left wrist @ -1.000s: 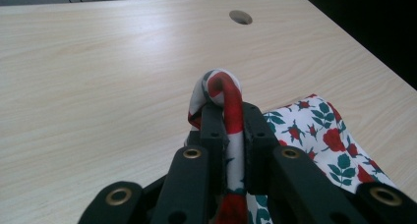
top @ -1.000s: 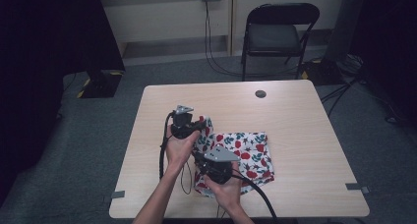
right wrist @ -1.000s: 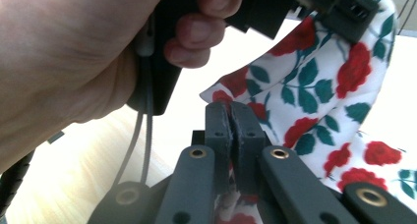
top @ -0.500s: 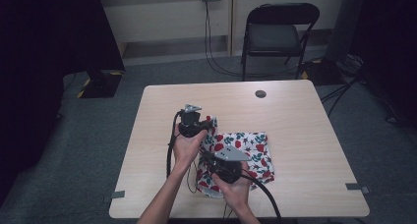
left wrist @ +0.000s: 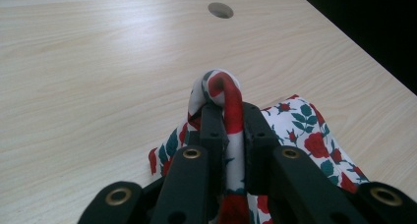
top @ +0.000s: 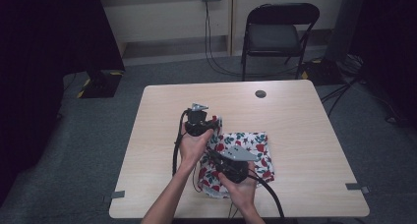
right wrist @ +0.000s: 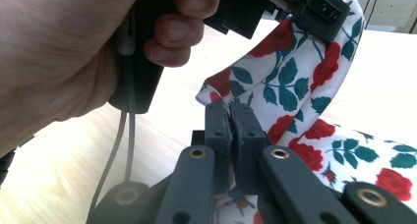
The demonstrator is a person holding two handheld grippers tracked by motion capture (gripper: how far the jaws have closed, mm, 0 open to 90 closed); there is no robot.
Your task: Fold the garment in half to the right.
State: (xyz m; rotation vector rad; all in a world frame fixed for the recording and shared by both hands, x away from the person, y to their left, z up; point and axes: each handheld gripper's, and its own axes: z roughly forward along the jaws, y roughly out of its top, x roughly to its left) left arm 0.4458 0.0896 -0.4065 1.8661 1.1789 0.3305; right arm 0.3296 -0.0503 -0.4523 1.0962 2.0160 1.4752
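While both tongs pinch the floral cloth, the left hand crowds the right's view.

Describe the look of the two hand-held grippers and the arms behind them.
Both the left gripper and right gripper are black, with flat jaws on bars joined by brass-ringed pivots. Each carries a grey three-cornered plate and trails a black cable. The forearms are bare, no sleeves visible.

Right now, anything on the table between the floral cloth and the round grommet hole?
Nothing. In the high view the stretch of table from the floral cloth to the grommet hole is bare wood; the left gripper view shows likewise.
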